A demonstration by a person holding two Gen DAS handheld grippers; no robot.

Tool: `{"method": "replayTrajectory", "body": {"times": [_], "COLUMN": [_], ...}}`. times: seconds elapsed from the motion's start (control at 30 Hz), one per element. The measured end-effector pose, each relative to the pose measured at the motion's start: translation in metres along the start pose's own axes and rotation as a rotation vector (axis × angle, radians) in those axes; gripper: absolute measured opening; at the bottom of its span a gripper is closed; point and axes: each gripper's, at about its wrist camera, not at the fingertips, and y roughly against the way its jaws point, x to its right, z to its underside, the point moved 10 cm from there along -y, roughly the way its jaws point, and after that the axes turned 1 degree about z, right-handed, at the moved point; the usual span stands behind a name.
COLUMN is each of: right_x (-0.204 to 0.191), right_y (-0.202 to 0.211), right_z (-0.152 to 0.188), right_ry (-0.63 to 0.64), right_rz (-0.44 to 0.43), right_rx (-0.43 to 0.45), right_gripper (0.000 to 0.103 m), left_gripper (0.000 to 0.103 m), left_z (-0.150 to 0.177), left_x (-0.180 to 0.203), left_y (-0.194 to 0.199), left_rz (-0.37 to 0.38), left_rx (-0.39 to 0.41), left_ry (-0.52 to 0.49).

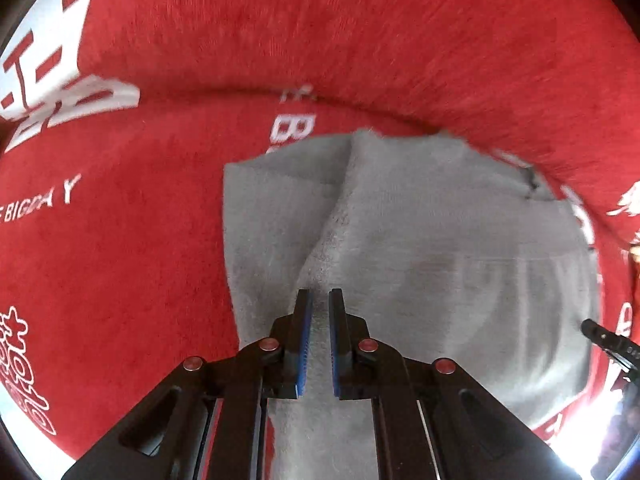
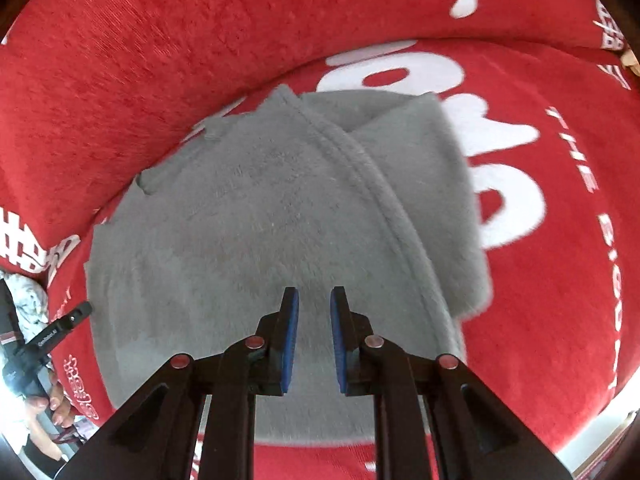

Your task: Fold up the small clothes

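A small grey fleecy garment [image 1: 420, 248] lies partly folded on a red cushion printed with white lettering [image 1: 140, 240]. My left gripper [image 1: 320, 300] hovers over the garment's near edge by a raised fold, jaws slightly apart, nothing between them. In the right wrist view the same garment [image 2: 248, 220] shows a stitched hem running diagonally, with one flap folded over at the far right. My right gripper [image 2: 314, 300] is over the garment's middle, jaws apart and empty. The tip of the other gripper shows at the left edge [image 2: 60, 328].
The red cushion's padded back [image 1: 360, 40] rises behind the garment. The cushion seat [image 2: 560, 240] extends to the right. A hand on the other gripper's handle [image 2: 44, 400] and a patterned cloth [image 2: 24, 296] are at the left edge.
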Motion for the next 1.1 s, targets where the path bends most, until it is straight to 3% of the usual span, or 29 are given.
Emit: {"method": "replayTrajectory", "body": {"times": [0.2, 0.37, 0.53, 0.8, 1.1], "right_x": [0.015, 0.025, 0.009, -0.019, -0.052], "right_y": [0.000, 0.015, 0.027, 0.029, 0.021], "right_z": [-0.002, 0.004, 0.031, 0.086, 0.113], "right_ry": [0.020, -0.006, 0.051, 0.007, 0.024], "right_rz": [0.033, 0.055, 0.039, -0.039, -0.071], "right_rx": [0.006, -0.003, -0.028, -0.108, -0.151], "right_gripper": [0.015, 0.019, 0.019, 0.020, 0.029], "left_gripper": [0.009, 0.009, 0.009, 0.009, 0.009], "left_z": [0.003, 0.015, 0.038, 0.078, 0.108], "left_x": [-0.017, -0.020, -0.012, -0.006, -0.002], "left_y": [-0.002, 0.011, 0.020, 0.036, 0.043], "left_rz": [-0.009, -0.058, -0.055, -0.058, -0.070], "left_rx": [-0.012, -0.034, -0.074, -0.123, -0.182], "left_ry": [0.030, 0.002, -0.015, -0.031, -0.037]}}
